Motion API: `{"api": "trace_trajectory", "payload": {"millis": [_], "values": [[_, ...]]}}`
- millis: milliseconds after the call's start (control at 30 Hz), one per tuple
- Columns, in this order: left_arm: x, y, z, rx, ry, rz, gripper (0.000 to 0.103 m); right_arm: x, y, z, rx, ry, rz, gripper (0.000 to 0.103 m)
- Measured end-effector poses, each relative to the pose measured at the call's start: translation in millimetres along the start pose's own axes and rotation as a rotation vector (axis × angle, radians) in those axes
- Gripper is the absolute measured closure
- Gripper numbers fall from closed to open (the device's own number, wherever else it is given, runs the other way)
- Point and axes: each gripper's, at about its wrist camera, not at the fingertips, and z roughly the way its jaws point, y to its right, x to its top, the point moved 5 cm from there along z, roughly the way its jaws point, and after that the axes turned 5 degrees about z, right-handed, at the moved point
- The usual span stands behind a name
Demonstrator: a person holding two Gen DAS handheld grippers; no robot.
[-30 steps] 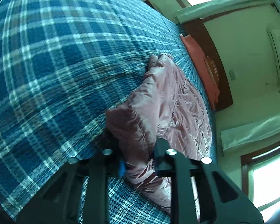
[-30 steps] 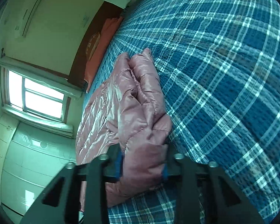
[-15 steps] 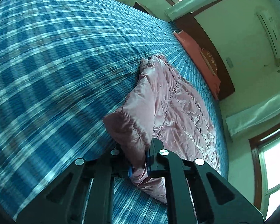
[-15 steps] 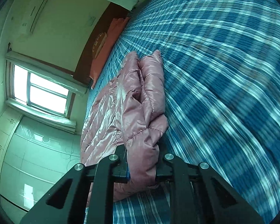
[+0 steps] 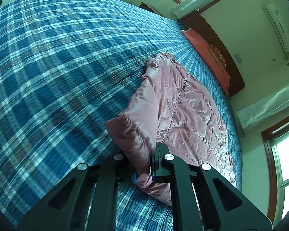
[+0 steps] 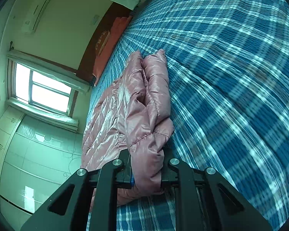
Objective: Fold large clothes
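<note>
Left wrist view: pink puffer jacket [image 5: 175,107] drawn further across plaid bed [image 5: 57,67] since earlier frame; cuff at lower centre pinched tight by left claw [image 5: 144,170].

Right wrist view: bunched hem clamped by right claw [image 6: 146,173]. Fabric judged light, soft, slippery; stitched edges best gripped.
</note>
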Motion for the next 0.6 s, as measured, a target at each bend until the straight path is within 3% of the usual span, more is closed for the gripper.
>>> {"api": "trace_trajectory", "payload": {"millis": [233,333,400,600], "values": [[-3,-1,-1,0.007,-0.008,0.034,0.088,5,7,1,0.008,-0.018,0.001,0.078],[-1,-2,-4,0.017,-0.007,0.039,0.072,11,14,-1,0.0,-0.005,0.009,0.063],[1,-5,-7,0.02,0.011,0.028,0.051,15,24,-8,-0.007,0.014,0.02,0.048],[13,-15,0,0.01,0.017,-0.005,0.046,31,35,-9,0.0,0.021,0.032,0.046]]}}
